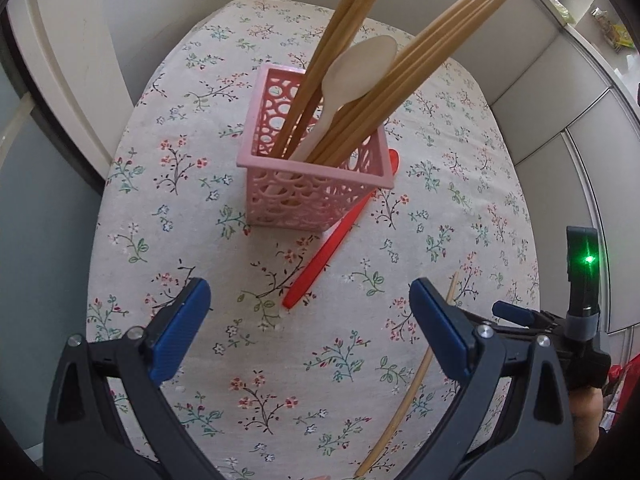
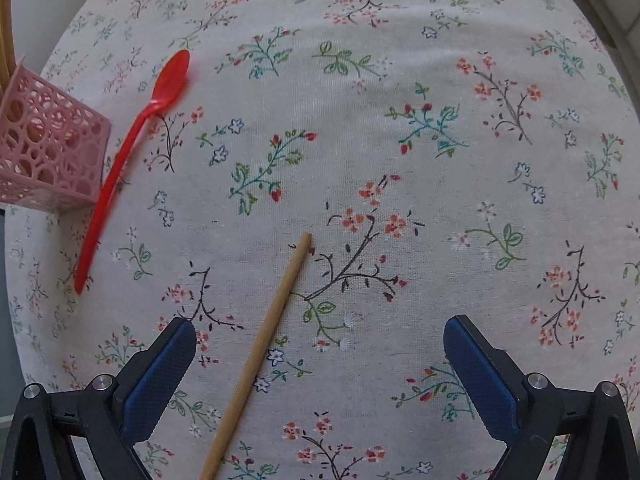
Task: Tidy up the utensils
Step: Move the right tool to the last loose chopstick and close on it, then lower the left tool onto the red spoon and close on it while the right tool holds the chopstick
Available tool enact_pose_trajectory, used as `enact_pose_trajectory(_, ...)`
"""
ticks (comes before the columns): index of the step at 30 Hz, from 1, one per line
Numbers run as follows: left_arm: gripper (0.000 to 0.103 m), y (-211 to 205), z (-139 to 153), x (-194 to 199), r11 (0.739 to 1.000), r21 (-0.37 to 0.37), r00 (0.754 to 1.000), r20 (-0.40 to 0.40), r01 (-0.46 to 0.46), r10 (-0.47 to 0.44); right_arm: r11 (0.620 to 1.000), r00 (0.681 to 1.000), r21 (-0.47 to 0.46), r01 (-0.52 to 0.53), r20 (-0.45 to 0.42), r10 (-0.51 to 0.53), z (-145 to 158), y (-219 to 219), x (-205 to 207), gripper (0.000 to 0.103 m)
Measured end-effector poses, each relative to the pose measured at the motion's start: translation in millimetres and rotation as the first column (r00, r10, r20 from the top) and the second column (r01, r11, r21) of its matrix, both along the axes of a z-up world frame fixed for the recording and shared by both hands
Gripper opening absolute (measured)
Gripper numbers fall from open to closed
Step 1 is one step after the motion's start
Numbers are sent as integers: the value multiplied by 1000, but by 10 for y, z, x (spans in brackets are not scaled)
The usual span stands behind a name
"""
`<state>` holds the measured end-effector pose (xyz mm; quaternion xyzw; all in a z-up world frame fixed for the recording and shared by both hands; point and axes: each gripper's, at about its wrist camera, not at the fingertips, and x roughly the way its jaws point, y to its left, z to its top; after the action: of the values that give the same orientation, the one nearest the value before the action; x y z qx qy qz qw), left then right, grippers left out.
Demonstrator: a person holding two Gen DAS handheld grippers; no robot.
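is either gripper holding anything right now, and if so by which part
Nothing is held. The left gripper and right gripper both stand open and empty; the loose chopstick and the red spoon lie on the tablecloth, ungripped.

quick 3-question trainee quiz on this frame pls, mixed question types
1. True or false: the red spoon stands inside the pink basket.
2. Which loose utensil lies between the fingers of the right claw? A) white spoon B) single chopstick C) fork
3. Fill in: both the left claw and the right claw are ____ and hold nothing.

Key:
1. False: it lies flat on the floral tablecloth beside the basket.
2. B: the single chopstick; the white spoon is already in the basket with the other chopsticks.
3. open
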<state>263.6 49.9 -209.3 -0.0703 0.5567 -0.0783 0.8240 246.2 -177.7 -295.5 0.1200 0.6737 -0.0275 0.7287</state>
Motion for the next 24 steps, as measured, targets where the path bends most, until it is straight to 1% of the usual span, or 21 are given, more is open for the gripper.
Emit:
enact_pose_trajectory(3, 99, -6, -1, -3, 1000, 9, 1000, 2, 7, -7, 999, 999, -25, -29, -16, 28, -94, 81, -2, 99)
enact_pose_trajectory(8, 99, -51, -2, -7, 999, 45, 1000, 17, 20, -21, 983, 994, -152, -106, 11, 109, -116, 301, -32, 92)
enact_pose_trajectory(9, 99, -52, 1, -9, 999, 50, 1000, 22, 18, -19, 983, 993, -150, -110, 24, 115, -103, 321, -44, 91)
enact_pose_trajectory(12, 99, -56, 0, -6, 998, 54, 999, 26, 18, -19, 981, 991, -147, -122, 41, 130, -58, 347, -67, 79)
enact_pose_trajectory(13, 99, -56, -1, -6, 998, 53, 1000, 25, 17, -19, 981, 990, -147, -125, 50, 133, -40, 350, -77, 72)
enact_pose_trajectory(14, 99, -71, -7, -5, 998, 53, 1000, 24, 18, -19, 981, 989, -147, -127, 58, 137, -30, 367, -86, 68)
enact_pose_trajectory(17, 99, -87, -12, -6, 998, 57, 999, 23, 24, -26, 980, 986, -145, -139, 74, 151, 5, 366, -85, 45)
enact_pose_trajectory(18, 99, -97, -15, -6, 998, 59, 999, 23, 28, -29, 979, 984, -146, -146, 80, 159, 16, 361, -85, 41)
enact_pose_trajectory(20, 99, -119, -16, -13, 997, 65, 999, 26, 36, -38, 976, 979, -141, -164, 95, 178, 36, 336, -86, 18)
enact_pose_trajectory(21, 99, -138, -15, -18, 997, 70, 999, 30, 43, -45, 976, 978, -134, -169, 100, 183, 39, 317, -87, 18)
enact_pose_trajectory(24, 99, -218, 1, -38, 994, 86, 996, 46, 70, -74, 977, 975, -116, -180, 110, 193, 53, 227, -100, 8)
